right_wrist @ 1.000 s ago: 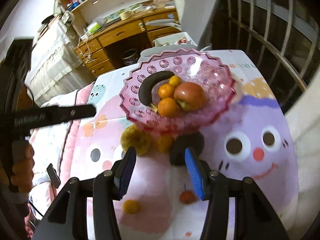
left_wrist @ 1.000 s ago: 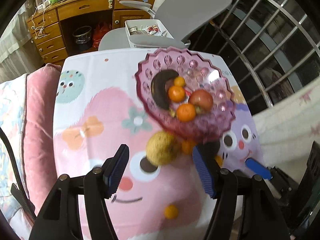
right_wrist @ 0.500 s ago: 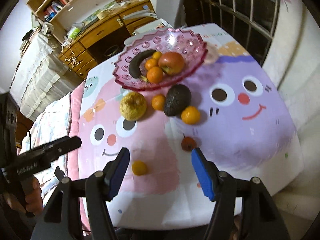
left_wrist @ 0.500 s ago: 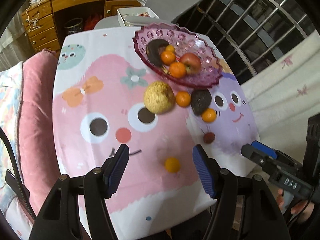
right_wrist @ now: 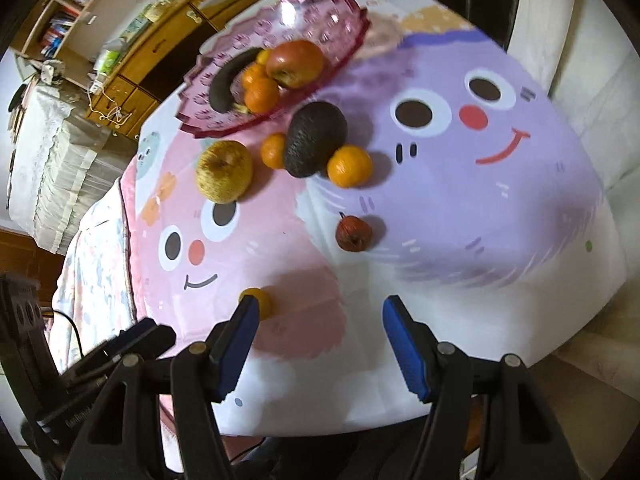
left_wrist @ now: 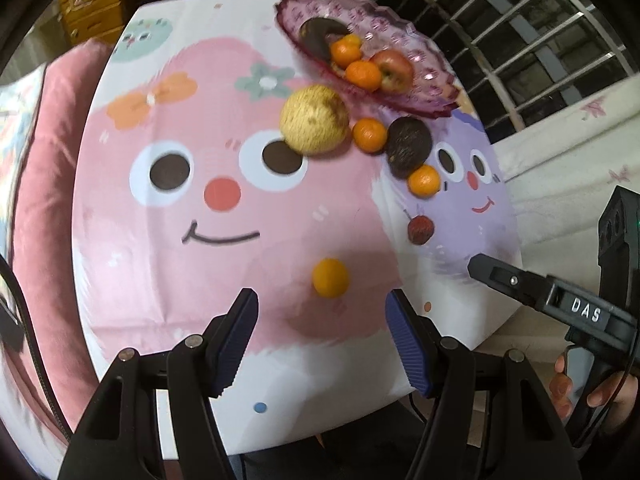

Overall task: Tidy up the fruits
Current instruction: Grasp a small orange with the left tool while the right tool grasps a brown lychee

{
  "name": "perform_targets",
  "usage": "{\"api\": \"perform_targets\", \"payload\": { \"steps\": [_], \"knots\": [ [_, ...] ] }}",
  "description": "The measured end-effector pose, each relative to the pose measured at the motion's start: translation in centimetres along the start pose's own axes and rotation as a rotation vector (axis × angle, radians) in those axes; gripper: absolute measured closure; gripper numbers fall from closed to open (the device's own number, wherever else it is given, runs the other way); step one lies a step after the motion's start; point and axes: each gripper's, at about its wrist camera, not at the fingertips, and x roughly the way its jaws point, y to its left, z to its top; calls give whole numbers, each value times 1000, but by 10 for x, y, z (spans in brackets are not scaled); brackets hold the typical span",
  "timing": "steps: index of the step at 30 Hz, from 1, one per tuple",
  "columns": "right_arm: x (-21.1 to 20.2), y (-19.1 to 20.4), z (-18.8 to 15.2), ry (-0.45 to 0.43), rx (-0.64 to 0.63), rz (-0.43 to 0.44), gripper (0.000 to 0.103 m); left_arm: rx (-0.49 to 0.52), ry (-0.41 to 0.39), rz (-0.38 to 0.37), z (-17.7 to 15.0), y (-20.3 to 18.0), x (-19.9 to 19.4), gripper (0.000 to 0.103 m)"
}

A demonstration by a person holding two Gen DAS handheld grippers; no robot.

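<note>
Left wrist view: pink bowl (left_wrist: pixel 428 92) at table's (left_wrist: pixel 132 288) far edge holds some fruit; six pieces, incl. near-edge orange (left_wrist: pixel 330 277), left out. Both grippers (left_wrist: pixel 320 336) (right_wrist: pixel 316 340) released, empty.

Both cameras ride my wrists and look steeply down past blue-padded fingers from the near edge of the desk (left_wrist: pixel 132 280). My left hand-held gripper (left_wrist: pixel 320 332) faces the pink cartoon face, with the purple fruit bowl (left_wrist: pixel 432 80) at the far upper right. My right hand-held gripper (right_wrist: pixel 316 340) views the same bowl (right_wrist: pixel 340 40) from the other side, over the lilac face. Both views share the bowl and the loose fruit before it, from moderate height. Each view catches the other gripper at its lower edge.
</note>
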Motion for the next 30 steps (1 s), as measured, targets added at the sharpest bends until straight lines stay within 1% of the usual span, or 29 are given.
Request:
{"api": "perform_targets", "payload": {
  "steps": [5, 8, 12, 13, 15, 18, 20, 22, 26, 28, 30],
  "knots": [
    [23, -17, 13, 68, 44, 26, 38, -84, 31, 29, -10, 1, 23, 38],
    [35, -24, 21, 112, 52, 24, 38, -157, 32, 38, -14, 0, 37, 38],
    [50, -29, 32, 165, 33, 12, 39, -234, 23, 56, -19, -4, 55, 38],
    [53, -29, 34, 179, 17, 8, 40, -246, 19, 60, -19, -5, 58, 38],
    [58, -28, 38, 198, -15, 4, 46, -281, 4, 64, -19, -8, 65, 38],
    [65, -25, 45, 230, -78, 0, 47, -332, -14, 71, -19, -10, 74, 39],
    [69, -23, 49, 249, -123, -10, 50, -356, -24, 77, -18, -11, 79, 44],
    [73, -20, 53, 263, -165, -14, 50, -379, -33, 83, -16, -12, 85, 44],
    [80, -13, 60, 284, -249, -32, 58, -420, -44, 94, -15, -16, 94, 51],
    [83, -11, 63, 290, -280, -37, 59, -436, -52, 99, -14, -18, 98, 55],
    [85, -8, 66, 295, -312, -41, 60, -448, -61, 108, -13, -19, 101, 56]
  ]
}}
